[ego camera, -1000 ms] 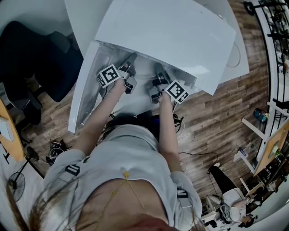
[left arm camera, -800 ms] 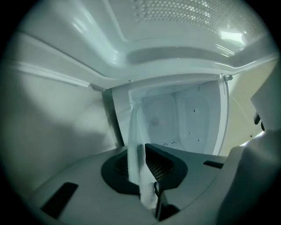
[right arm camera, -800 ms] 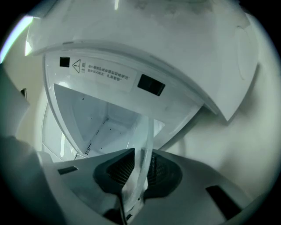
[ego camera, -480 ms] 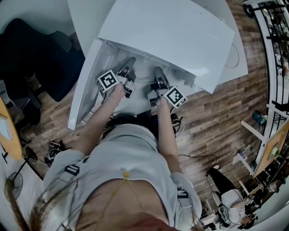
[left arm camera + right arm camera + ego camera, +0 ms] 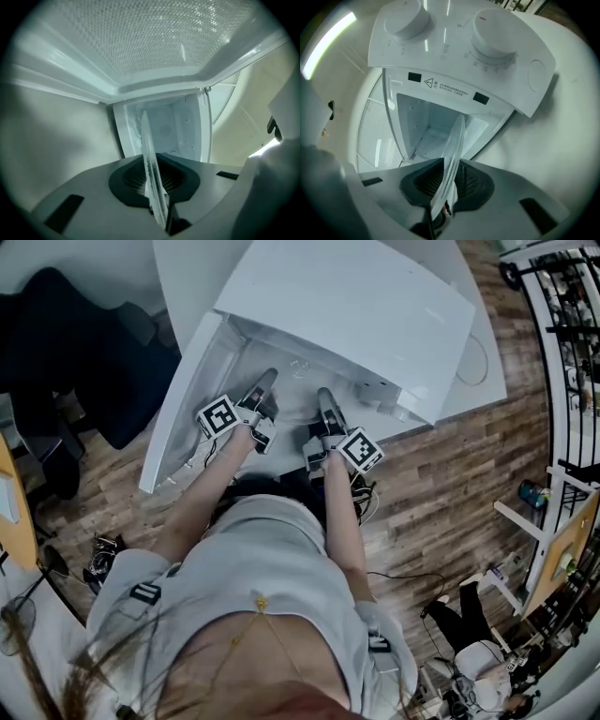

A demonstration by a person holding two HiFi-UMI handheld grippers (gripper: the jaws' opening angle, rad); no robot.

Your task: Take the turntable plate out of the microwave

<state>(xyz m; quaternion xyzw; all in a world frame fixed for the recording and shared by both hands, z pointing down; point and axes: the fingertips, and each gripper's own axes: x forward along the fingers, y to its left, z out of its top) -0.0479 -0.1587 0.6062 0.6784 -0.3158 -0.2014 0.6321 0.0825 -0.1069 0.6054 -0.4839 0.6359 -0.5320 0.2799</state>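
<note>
The clear glass turntable plate [image 5: 292, 399] is held level at the mouth of the white microwave [image 5: 356, 306], with a gripper on each side of its rim. My left gripper [image 5: 265, 382] is shut on the plate's left edge, seen edge-on as the plate [image 5: 151, 178] between its jaws. My right gripper [image 5: 323, 399] is shut on the near right edge, where the plate [image 5: 451, 154] also runs between the jaws. The microwave's cavity [image 5: 429, 126] lies just ahead, below the panel with two knobs [image 5: 492, 35].
The microwave's door [image 5: 183, 418] stands open at the left, and its perforated inner window [image 5: 140, 42] is close above my left gripper. A white table [image 5: 183, 277] carries the microwave. A black chair [image 5: 66, 362] and loose cables [image 5: 103, 559] are on the wooden floor at the left.
Both grippers have drawn back toward the person and risen a little, bringing the plate out toward the microwave's mouth. More of the cavity floor shows behind them.
</note>
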